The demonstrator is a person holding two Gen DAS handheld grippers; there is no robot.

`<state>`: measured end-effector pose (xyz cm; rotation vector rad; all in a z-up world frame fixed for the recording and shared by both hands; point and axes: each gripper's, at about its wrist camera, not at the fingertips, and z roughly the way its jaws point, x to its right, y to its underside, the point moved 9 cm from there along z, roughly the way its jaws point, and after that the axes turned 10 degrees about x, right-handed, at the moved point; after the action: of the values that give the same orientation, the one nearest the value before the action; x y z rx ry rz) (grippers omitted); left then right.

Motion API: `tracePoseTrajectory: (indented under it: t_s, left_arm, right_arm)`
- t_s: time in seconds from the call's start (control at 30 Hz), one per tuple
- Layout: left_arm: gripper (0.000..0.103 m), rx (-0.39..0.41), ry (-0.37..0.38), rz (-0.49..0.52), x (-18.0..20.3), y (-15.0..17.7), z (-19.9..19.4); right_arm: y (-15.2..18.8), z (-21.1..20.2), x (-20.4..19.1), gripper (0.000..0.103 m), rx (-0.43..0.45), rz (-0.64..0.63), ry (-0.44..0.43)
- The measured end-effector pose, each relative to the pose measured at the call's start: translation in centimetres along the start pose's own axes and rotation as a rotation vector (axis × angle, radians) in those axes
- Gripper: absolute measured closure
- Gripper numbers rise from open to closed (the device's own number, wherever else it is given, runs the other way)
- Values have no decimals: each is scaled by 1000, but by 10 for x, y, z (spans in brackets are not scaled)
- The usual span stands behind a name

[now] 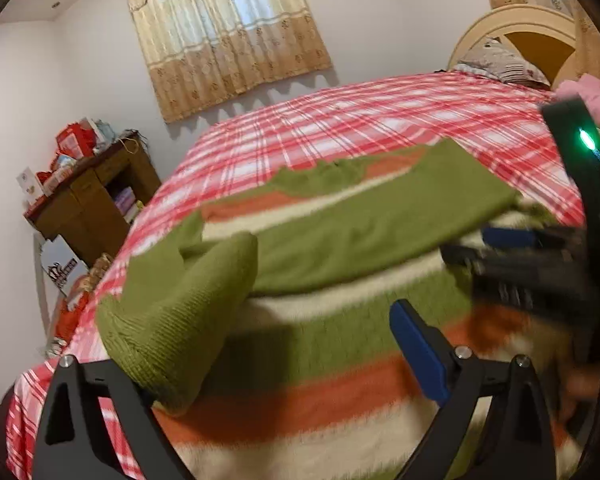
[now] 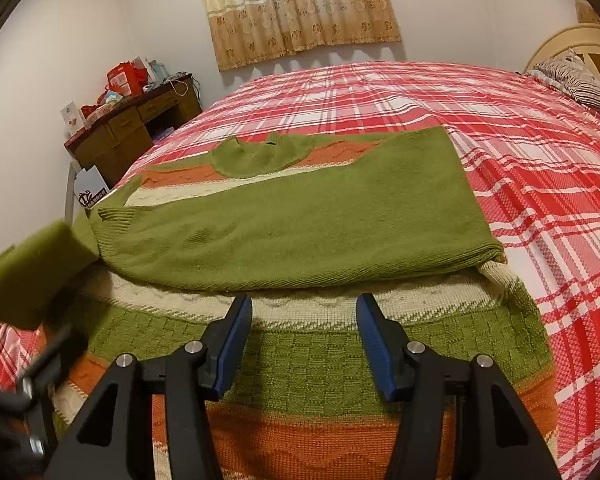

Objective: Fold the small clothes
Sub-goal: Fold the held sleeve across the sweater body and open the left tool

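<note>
While the striped sweater (image 2: 300, 208) lies flat on the plaid bed (image 2: 520, 152), one green sleeve (image 1: 180, 312) drapes over the wide-open left gripper (image 1: 260, 360); the right gripper (image 2: 304, 340), jaws apart, hovers over the near hem.

A home bedroom — plaid-sheeted bed (image 2: 440, 104), curtained window (image 2: 300, 4), cluttered wooden desk (image 2: 132, 128).

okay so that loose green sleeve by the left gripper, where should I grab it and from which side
Probably the ribbed cuff, approached from the sweater's left edge by the left gripper. The sleeve arches off the body there, so open jaws can likely close around its thick end without catching lower layers.
</note>
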<state>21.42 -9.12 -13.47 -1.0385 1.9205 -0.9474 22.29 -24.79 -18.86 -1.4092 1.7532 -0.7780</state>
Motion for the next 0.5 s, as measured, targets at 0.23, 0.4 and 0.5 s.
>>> tracePoseTrajectory:
  t_s: [0.23, 0.4, 0.5]
  left_arm:
    - [5, 29, 21, 298, 59, 19, -2]
    - [5, 97, 51, 464, 93, 5, -9]
    - [5, 106, 124, 469, 116, -9, -8]
  right_arm:
    - [-3, -3, 3, 47, -20, 31, -27]
    - [-10, -23, 28, 47, -6, 74, -1]
    - [-15, -43, 54, 47, 22, 125, 42]
